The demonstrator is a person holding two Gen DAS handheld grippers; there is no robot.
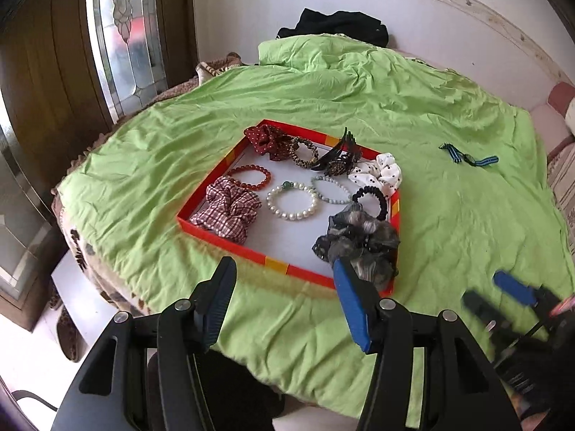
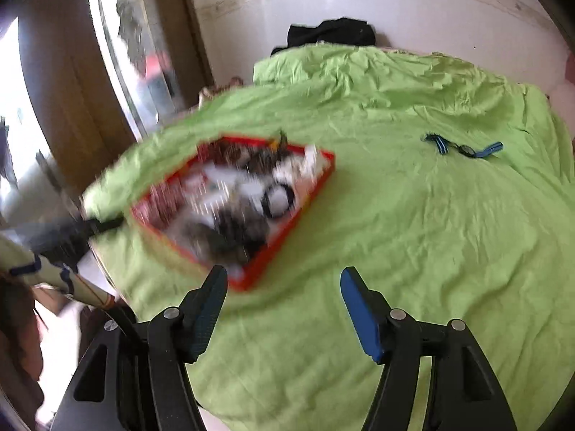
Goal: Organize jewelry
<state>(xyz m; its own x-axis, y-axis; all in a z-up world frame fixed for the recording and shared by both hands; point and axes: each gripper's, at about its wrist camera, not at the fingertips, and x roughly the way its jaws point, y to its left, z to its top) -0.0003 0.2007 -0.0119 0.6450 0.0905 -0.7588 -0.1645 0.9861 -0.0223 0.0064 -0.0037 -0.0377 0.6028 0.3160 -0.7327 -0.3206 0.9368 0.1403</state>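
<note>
A red-rimmed tray [image 1: 230, 246] lies on the green bedsheet [image 1: 449, 215]. It holds a grey scrunchie [image 1: 359, 239], a plaid scrunchie [image 1: 226, 212], a pearl bracelet [image 1: 293, 203], a red bead bracelet [image 1: 249, 176], a black hair tie [image 1: 372, 197], a polka-dot white scrunchie [image 1: 382, 172], a dark hair claw [image 1: 337, 158] and other pieces. A watch with a blue striped strap [image 1: 467, 158] lies apart on the sheet, also in the right wrist view [image 2: 463, 148]. My left gripper [image 1: 284, 269] is open and empty before the tray. My right gripper [image 2: 284, 276] is open and empty, right of the blurred tray [image 2: 287, 233].
A black garment [image 1: 337, 25] lies at the bed's far end by the white wall. A wooden door with a glass panel [image 1: 122, 36] stands left. The bed's edge with a patterned blanket [image 1: 82, 248] drops off at the left.
</note>
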